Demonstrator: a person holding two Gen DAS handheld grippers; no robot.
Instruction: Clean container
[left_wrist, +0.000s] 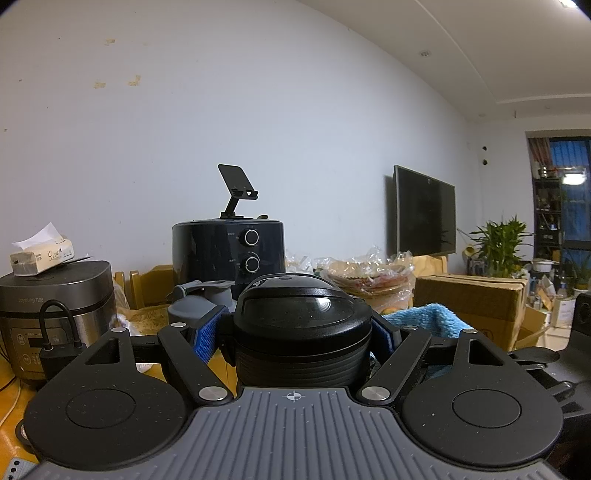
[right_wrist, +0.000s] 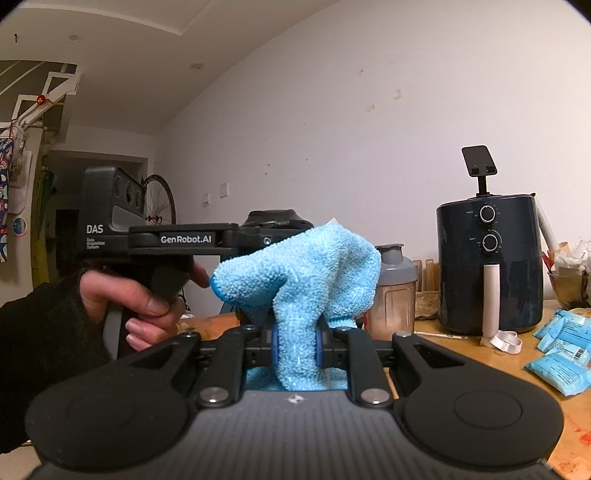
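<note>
My left gripper (left_wrist: 297, 332) is shut on a black ribbed container with a domed lid (left_wrist: 301, 332), held upright between the blue pads (left_wrist: 207, 336). My right gripper (right_wrist: 297, 345) is shut on a light blue microfibre cloth (right_wrist: 306, 273), which drapes up and over the fingers. In the right wrist view the cloth lies against the black container (right_wrist: 273, 218), with the left gripper's body beside it. The cloth also shows in the left wrist view (left_wrist: 424, 317), just right of the container.
A dark air fryer (left_wrist: 229, 254) with a phone stand on top stands behind. A grey-lidded shaker bottle (right_wrist: 393, 291) is beside it. A rice cooker (left_wrist: 55, 314) with a tissue pack sits left. Blue packets (right_wrist: 561, 354) lie on the wooden table; a cardboard box (left_wrist: 472, 310) is right.
</note>
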